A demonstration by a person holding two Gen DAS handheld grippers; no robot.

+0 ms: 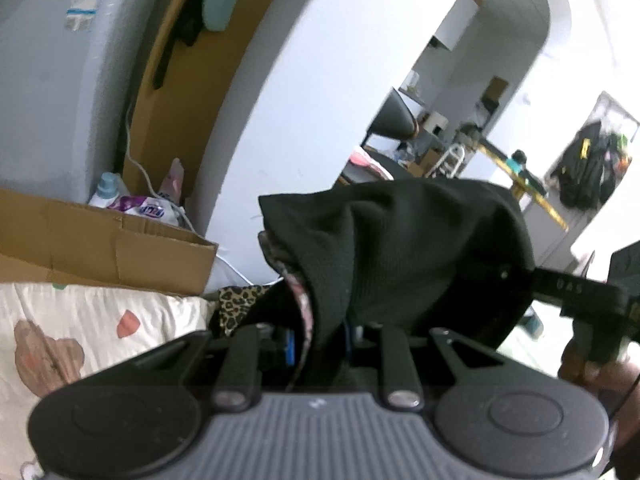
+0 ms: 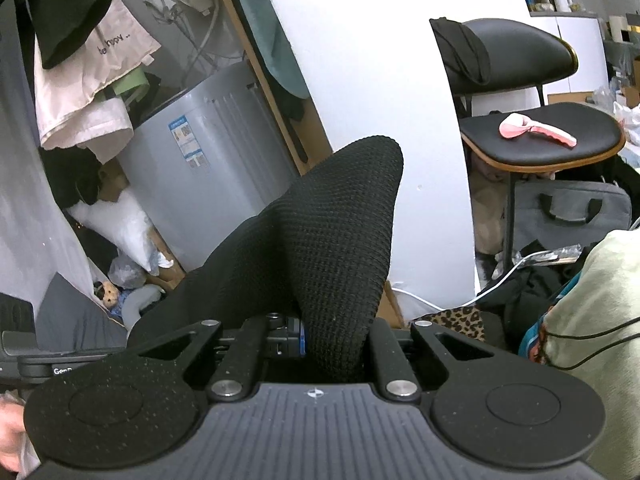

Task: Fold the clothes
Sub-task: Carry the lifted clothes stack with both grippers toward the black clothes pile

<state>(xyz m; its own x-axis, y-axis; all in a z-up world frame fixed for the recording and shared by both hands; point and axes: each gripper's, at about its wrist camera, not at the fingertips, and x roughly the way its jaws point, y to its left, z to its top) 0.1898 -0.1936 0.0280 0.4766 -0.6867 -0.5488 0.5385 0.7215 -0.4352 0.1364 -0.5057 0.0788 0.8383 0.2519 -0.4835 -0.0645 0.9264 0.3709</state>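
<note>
currently both grippers clamp one black knit garment (image 2: 336, 240) held aloft: left gripper (image 1: 320, 344) grips cloth rising toward 1 o'clock, right gripper (image 2: 332, 344) grips a fold rising toward 12.

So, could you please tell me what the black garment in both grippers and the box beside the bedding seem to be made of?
The black garment looks like a matte knit, probably cotton or a blend: the right wrist view shows a waffle-like ribbed texture. The box looks like plain brown corrugated cardboard, creased and dull.
</note>
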